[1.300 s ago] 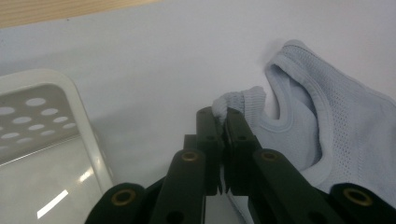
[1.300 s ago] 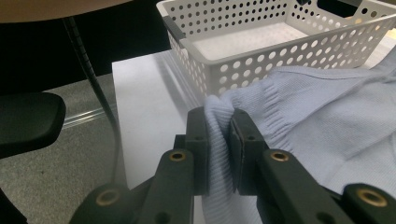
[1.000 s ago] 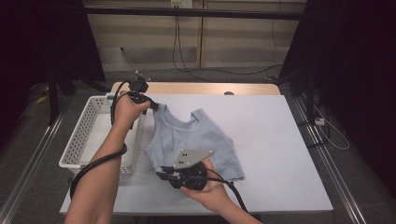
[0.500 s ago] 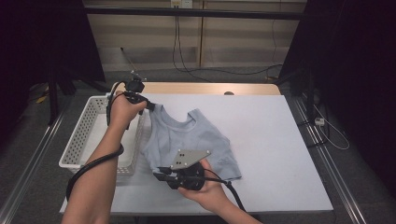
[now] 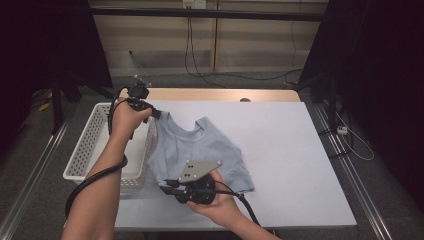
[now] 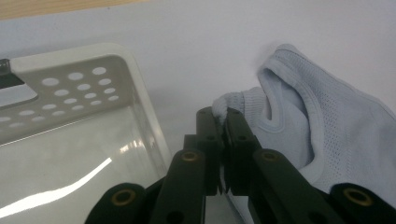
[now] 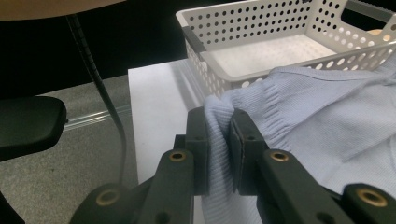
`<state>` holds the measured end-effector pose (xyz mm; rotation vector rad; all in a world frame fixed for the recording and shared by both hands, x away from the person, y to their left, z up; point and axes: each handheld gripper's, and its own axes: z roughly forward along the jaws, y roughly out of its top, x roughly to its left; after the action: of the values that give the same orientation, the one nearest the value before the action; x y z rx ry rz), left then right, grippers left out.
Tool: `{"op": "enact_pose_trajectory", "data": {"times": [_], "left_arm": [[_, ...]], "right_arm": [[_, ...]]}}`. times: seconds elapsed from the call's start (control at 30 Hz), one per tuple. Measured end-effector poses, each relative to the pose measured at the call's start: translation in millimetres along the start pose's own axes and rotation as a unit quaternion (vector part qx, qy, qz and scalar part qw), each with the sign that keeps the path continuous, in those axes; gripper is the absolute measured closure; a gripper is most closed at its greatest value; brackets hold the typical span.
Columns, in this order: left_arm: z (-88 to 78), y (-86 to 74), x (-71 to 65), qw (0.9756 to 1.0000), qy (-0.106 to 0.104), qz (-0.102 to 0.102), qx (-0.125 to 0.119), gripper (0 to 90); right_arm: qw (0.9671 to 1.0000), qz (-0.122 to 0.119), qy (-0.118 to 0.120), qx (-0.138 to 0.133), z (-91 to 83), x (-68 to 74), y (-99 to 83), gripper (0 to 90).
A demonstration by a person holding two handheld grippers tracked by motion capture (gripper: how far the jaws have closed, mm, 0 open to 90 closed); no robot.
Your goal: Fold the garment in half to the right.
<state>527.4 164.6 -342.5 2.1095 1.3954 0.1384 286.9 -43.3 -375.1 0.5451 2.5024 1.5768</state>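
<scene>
Both hand-held grippers are clamped on the blue top (image 5: 200, 150): left hand-held gripper (image 6: 223, 122) at the shoulder, right hand-held gripper (image 7: 218, 122) at the hem. The lift seems begun (probably); next, carry it to the white basket (image 5: 95, 145) beside the left one

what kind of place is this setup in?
Probably a lab recording station, not a home: a white-topped table walled by black curtains, cables along the back wall, and handheld grippers pinching a light blue sweater beside a white basket.

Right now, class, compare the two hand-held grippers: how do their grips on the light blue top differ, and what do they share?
The left hand-held gripper pinches the light blue top at a shoulder beside the white basket; the right hand-held gripper pinches its ribbed bottom hem.
The left one is at the far side of the top, the right one at the near table edge.
Both are shut on the fabric.
</scene>
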Motion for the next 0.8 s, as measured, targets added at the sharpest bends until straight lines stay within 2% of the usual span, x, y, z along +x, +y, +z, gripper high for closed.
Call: {"op": "enact_pose_trajectory", "data": {"times": [0.5, 0.8], "left_arm": [[-7.0, -5.5, 9.8, 0.9998, 0.012, -0.010, 0.009, 86.6], [-4.7, -3.8, 7.6, 0.9998, 0.016, -0.007, 0.012, 86.6]], "right_arm": [[0.9999, 0.002, 0.012, -0.004, 3.8, 0.7, 0.1, 80.2], [0.9999, 0.010, 0.011, -0.008, -0.2, -2.6, -2.0, 80.2]]}}
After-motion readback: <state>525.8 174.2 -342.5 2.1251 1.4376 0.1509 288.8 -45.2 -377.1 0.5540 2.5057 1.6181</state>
